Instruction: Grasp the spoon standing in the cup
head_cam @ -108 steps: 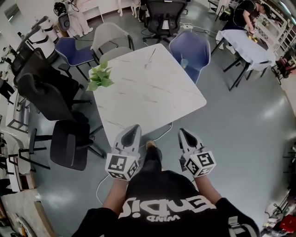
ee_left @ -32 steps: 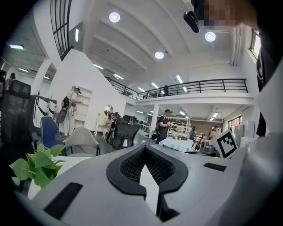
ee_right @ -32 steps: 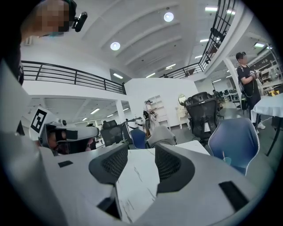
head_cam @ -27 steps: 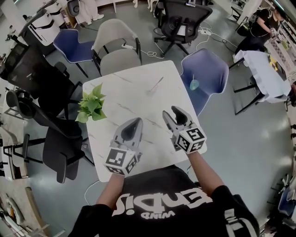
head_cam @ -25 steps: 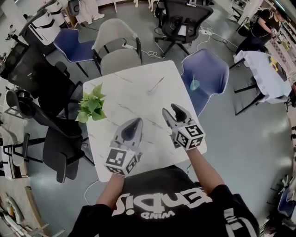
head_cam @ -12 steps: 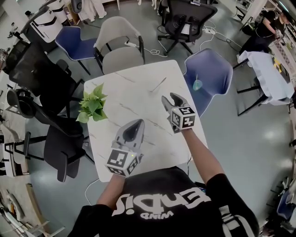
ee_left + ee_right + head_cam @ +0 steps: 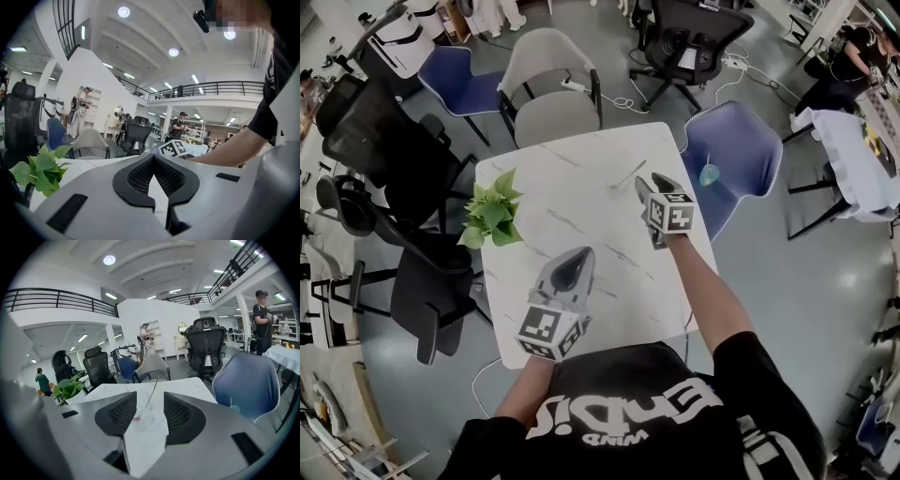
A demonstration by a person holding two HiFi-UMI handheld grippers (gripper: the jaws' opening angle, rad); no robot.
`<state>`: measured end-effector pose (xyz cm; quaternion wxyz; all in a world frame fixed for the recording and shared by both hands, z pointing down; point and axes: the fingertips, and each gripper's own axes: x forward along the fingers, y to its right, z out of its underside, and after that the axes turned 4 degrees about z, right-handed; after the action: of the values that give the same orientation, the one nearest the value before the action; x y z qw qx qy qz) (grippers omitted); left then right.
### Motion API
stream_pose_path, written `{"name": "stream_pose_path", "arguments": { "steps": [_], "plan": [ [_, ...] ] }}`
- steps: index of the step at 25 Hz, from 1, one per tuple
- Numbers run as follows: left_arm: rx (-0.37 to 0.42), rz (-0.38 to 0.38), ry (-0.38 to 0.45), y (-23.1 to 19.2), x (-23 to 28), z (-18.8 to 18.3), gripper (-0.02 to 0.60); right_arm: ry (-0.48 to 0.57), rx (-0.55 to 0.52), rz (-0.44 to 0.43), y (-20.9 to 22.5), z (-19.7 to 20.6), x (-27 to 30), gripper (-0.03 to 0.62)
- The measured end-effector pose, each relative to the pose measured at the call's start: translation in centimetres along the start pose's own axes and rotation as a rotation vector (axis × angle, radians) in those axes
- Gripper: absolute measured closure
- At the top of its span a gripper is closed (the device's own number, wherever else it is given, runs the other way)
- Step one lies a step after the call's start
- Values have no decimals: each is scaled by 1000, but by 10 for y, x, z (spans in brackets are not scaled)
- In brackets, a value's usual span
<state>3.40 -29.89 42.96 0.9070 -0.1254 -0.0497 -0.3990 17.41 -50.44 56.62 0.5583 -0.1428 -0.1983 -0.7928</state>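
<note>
Right gripper [image 7: 150,412]: jaws spread, empty, short of the cup [image 7: 142,417] at the far side of the table [image 7: 572,234]; left gripper [image 7: 157,187] pressed together, idle. Risk: a jaw nudging the light clear cup may tip it; closing low would pinch glass. Spoon [image 7: 151,398]: bowl in cup, long axis leaning up and rightward.

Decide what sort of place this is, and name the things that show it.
Probably an open-plan office or lab: a black swivel chair near a white table, a railed mezzanine overhead, and another worktable nearby.
</note>
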Motion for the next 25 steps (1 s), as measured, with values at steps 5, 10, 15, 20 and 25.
{"name": "stream_pose_path", "arguments": {
  "steps": [5, 10, 15, 20, 25],
  "plan": [
    [-9, -10, -14, -4, 1, 4, 568, -17, -23, -1, 1, -7, 18, 435],
    [-14, -13, -24, -5, 2, 8, 568, -41, -31, 8, 4, -3, 33, 439],
    [-18, -27, -35, -9, 0, 12, 568, -30, -3, 7, 3, -3, 43, 442],
    [-19, -38, -45, -11, -1, 18, 568, -36, -9, 7, 1, -3, 48, 450],
    [-26, -38, -50, -10, -2, 20, 568, -30, -2, 21, 5, -8, 49, 477]
  ]
}}
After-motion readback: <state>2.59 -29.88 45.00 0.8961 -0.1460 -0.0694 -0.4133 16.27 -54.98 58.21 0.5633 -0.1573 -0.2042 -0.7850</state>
